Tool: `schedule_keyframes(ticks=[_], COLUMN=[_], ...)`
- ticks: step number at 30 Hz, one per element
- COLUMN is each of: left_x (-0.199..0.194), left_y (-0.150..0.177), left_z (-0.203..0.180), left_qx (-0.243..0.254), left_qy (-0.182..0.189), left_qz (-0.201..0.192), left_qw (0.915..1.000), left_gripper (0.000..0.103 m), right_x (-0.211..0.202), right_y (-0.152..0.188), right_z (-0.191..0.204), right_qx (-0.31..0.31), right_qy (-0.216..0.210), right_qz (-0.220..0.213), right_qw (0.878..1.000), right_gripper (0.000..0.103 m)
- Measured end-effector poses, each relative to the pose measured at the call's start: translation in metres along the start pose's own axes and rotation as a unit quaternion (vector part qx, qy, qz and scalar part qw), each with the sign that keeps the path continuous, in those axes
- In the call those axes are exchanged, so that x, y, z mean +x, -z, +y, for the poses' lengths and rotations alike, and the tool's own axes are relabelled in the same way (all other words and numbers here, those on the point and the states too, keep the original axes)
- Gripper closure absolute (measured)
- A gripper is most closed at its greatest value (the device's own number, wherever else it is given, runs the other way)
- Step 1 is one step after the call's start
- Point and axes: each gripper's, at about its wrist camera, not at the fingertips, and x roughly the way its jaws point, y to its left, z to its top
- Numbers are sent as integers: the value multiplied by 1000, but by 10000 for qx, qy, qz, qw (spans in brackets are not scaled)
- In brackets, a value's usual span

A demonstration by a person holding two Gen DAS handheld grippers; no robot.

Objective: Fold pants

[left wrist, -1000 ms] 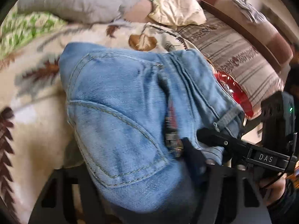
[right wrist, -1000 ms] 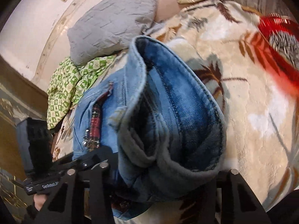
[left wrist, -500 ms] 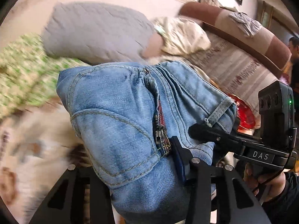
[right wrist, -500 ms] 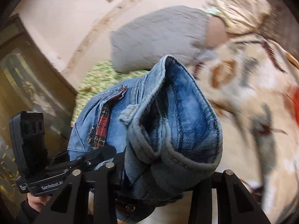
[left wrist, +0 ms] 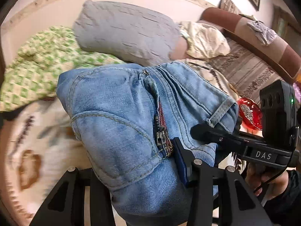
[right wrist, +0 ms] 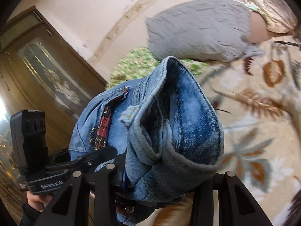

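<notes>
Folded light blue jeans (left wrist: 120, 116) with a zipper and red plaid lining are held up off the bed between both grippers. My left gripper (left wrist: 135, 177) is shut on the bundle's near edge; the denim fills the space between its fingers. In the right wrist view the jeans (right wrist: 178, 124) show their waistband and a belt loop, and my right gripper (right wrist: 154, 180) is shut on that end. The right gripper (left wrist: 235, 143) shows at the right of the left wrist view, the left gripper (right wrist: 75, 165) at the lower left of the right wrist view.
Below lies a cream blanket with a leaf pattern (right wrist: 254, 113). A grey pillow (left wrist: 124, 32), a green checked cloth (left wrist: 37, 71) and a cream cushion (left wrist: 205, 39) lie at the far side. A red glass dish (left wrist: 250, 113) sits right, by a striped sofa (left wrist: 250, 69). A wooden door (right wrist: 43, 71) stands left.
Both grippers have lifted the folded jeans off the blanket and tilted upward. The wall, pillow and door now fill more of the views.
</notes>
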Motion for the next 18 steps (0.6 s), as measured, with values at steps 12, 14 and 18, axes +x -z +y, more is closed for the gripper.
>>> schedule_keyframes(ticks=[12, 14, 18], left_x=[126, 158, 173], left_y=[-9, -2, 11], left_z=[-11, -1, 22], left_qx=[-185, -334, -1045], left_qy=[246, 90, 674], left_qz=[266, 734, 632], left_qw=[9992, 9967, 9902], left_gripper=[53, 43, 37], right_x=[43, 57, 81], right_y=[-12, -12, -2], right_z=[-97, -111, -135], right_qx=[-32, 46, 66], right_qy=[1058, 1161, 1233], right_qz=[75, 267, 601], right_qw=[9944, 9929, 9905], right_gripper=[61, 60, 56])
